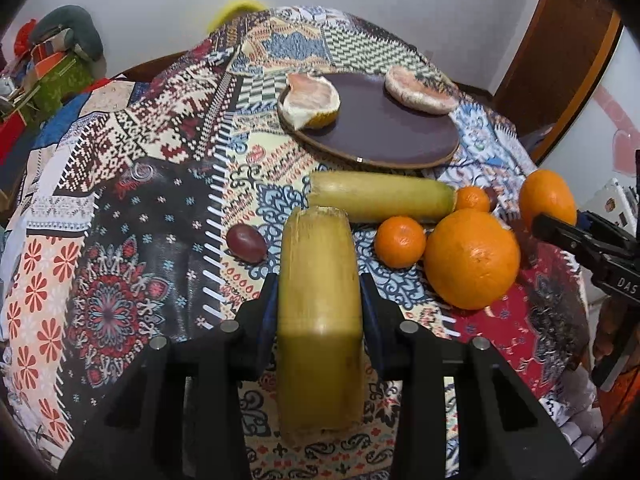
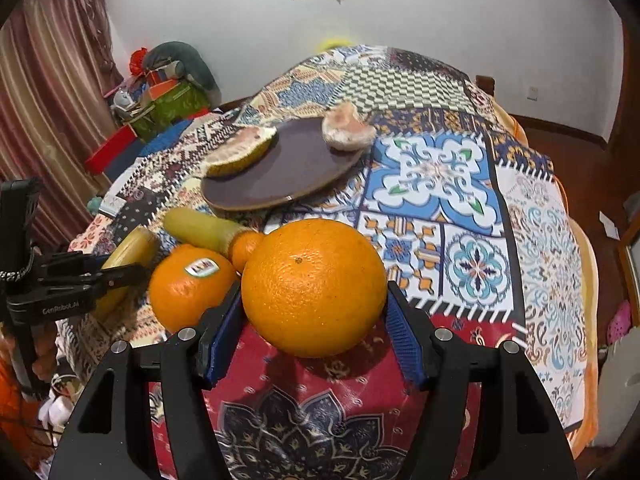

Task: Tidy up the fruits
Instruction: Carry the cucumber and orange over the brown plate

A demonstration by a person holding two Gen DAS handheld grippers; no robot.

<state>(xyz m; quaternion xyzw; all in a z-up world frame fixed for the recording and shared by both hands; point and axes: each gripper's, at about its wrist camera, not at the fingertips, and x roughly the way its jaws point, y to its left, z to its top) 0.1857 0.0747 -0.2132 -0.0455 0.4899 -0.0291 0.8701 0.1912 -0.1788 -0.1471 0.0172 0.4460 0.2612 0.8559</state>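
My left gripper [image 1: 319,284] is shut on a short yellow-green cane piece [image 1: 316,340], which stands lengthwise between the fingers above the patterned cloth. A second cane piece [image 1: 380,200] lies crosswise just beyond it. My right gripper [image 2: 313,294] is shut on a large orange [image 2: 314,286], held a little above the cloth over its shadow. Beside it rests another orange with a sticker [image 2: 188,284], with a small mandarin [image 2: 244,246] behind. A further mandarin [image 1: 400,242] and a dark red grape [image 1: 246,243] lie near the cane. The left gripper [image 2: 120,276] shows at the right wrist view's left edge.
A dark round plate [image 1: 380,132] sits farther back with two peeled pomelo pieces [image 1: 310,102] [image 1: 420,90] on its rim. The cloth-covered table [image 2: 440,168] drops off at right. Boxes and clutter [image 2: 168,92] stand by the curtain at far left.
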